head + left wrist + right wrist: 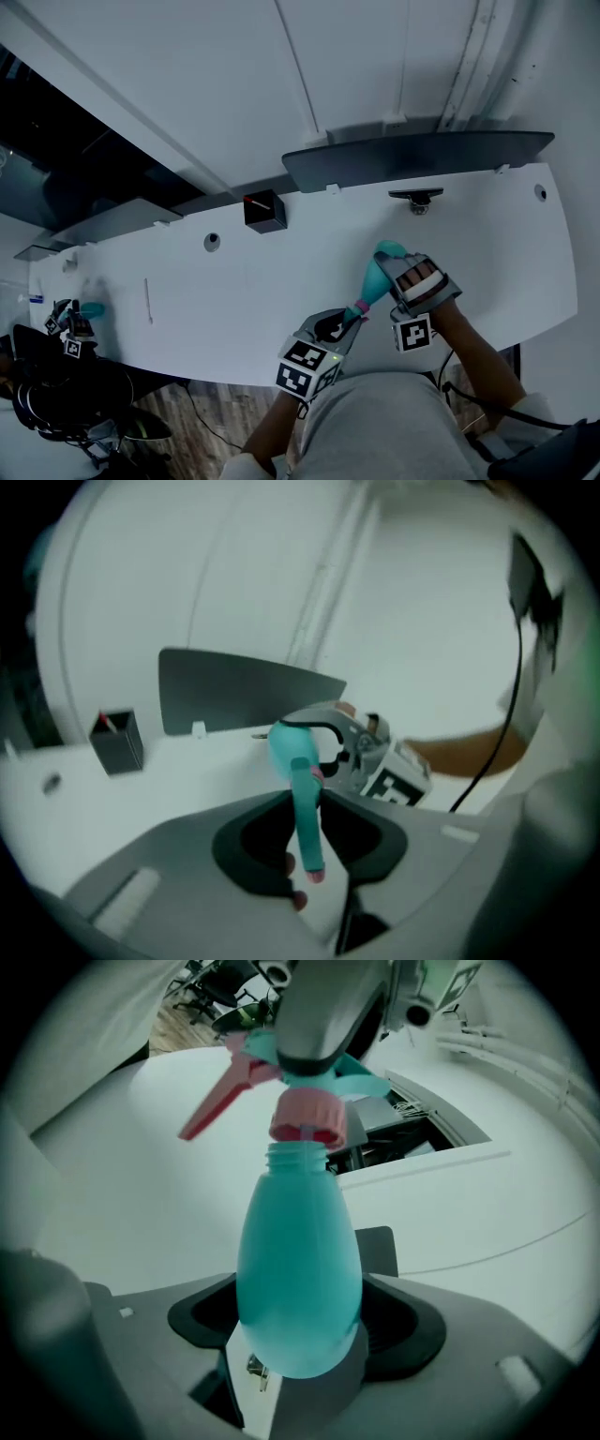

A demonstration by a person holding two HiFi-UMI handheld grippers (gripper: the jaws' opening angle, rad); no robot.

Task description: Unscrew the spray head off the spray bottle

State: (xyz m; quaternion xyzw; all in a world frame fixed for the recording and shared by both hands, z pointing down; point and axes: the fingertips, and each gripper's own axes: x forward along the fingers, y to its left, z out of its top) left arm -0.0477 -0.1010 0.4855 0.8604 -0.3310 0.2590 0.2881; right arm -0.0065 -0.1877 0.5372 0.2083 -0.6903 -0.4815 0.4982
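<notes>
Two grippers are met at lower centre of the head view, at the front edge of the white tabletop (187, 291). The teal egg-shaped plastic spray bottle (298, 1260) is clamped at its base by the right gripper (298, 1340), with the neck pointing up-frame. The teal spray head (307, 1119), with pink collar and pink trigger, is pinched between the narrow-set jaws of the left gripper (307, 803). Bare neck threads (298, 1159) are exposed under the collar, so unscrewing is judged all but done. Next, the head is to be drawn off straight along the neck while the bottle is held steady. No dip tube can be made out.
</notes>
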